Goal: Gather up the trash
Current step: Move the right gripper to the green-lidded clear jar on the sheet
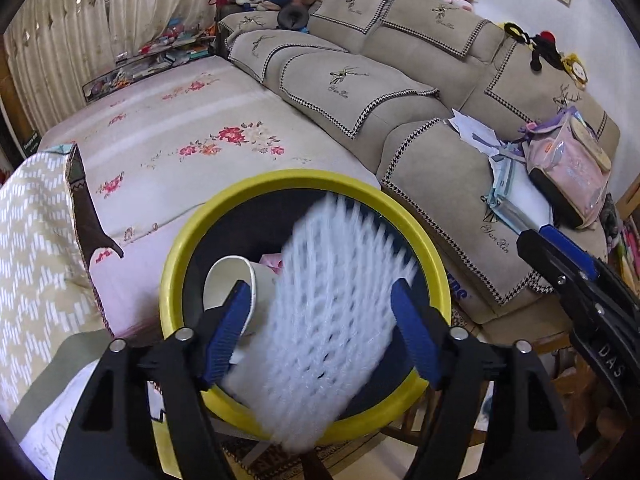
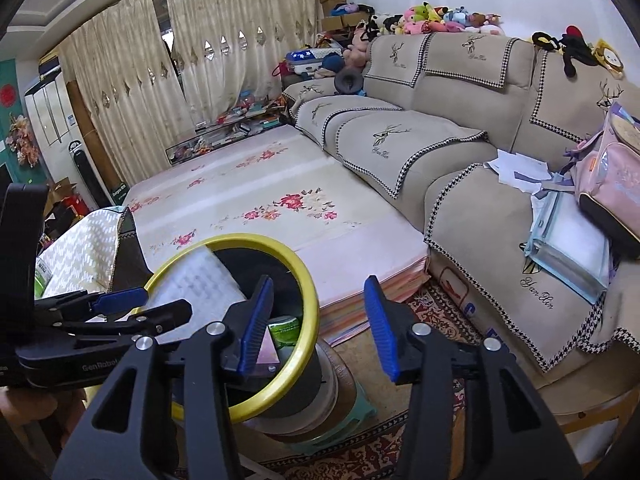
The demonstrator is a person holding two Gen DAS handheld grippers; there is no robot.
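Observation:
A yellow-rimmed black trash bin (image 1: 192,236) stands in front of the sofa. My left gripper (image 1: 320,328) is open right over its mouth. A white foam net sleeve (image 1: 332,312), blurred, lies between the open fingers, over the bin, apparently touching neither pad. A white paper cup (image 1: 228,280) lies inside the bin. In the right wrist view the bin (image 2: 308,320) is at lower left with the foam sleeve (image 2: 196,284) on its rim and a green item (image 2: 286,330) inside. My right gripper (image 2: 318,328) is open and empty beside the bin.
A beige L-shaped sofa (image 2: 460,88) runs along the right, with a floral mat (image 2: 260,184) on its chaise. White paper scraps (image 2: 516,170), a clear folder (image 2: 568,248) and a pink backpack (image 2: 616,184) lie on the right seat. A patterned rug (image 2: 440,312) covers the floor.

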